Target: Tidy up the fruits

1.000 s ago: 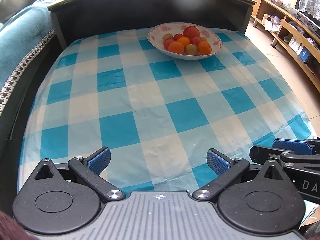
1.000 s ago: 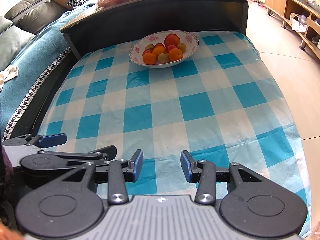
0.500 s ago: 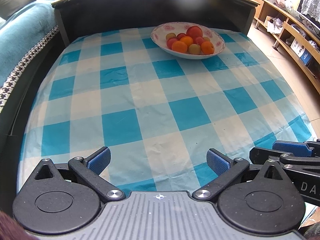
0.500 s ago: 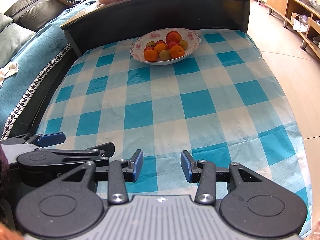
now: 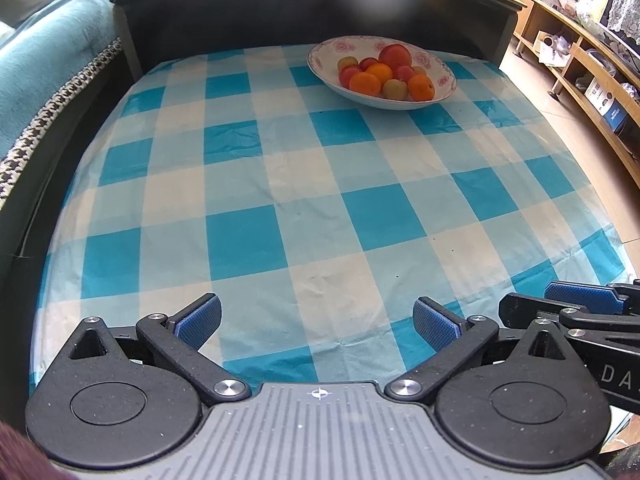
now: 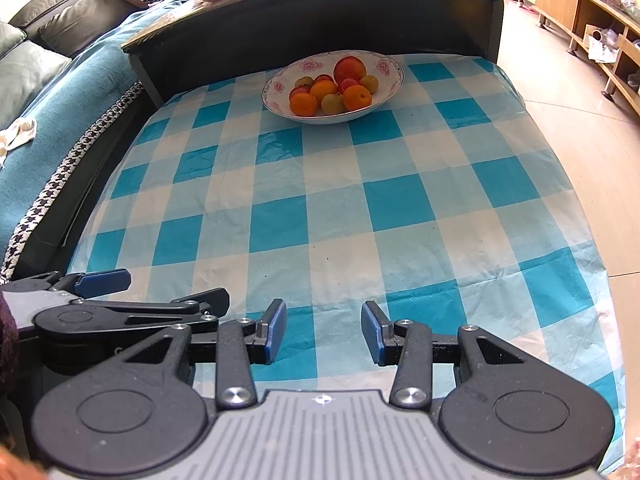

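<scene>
The bench is spread out ahead of both sets of jaws, with the bowl of fruits set well beyond them at its far end. The left gripper is held wide open and the right gripper partly open (nothing between either). A round fruit could be squeezed off-centre and sent rolling over the low rim.

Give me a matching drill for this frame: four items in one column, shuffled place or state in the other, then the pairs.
Items
1. bowl
2. left gripper
3. right gripper
4. tablecloth

Places or states
A. jaws narrowly apart, nothing between them
B. blue and white checks, covering the table
C. far end of the table, holding the fruit
D. jaws wide apart, nothing between them

Pairs: 1-C, 2-D, 3-A, 4-B
</scene>
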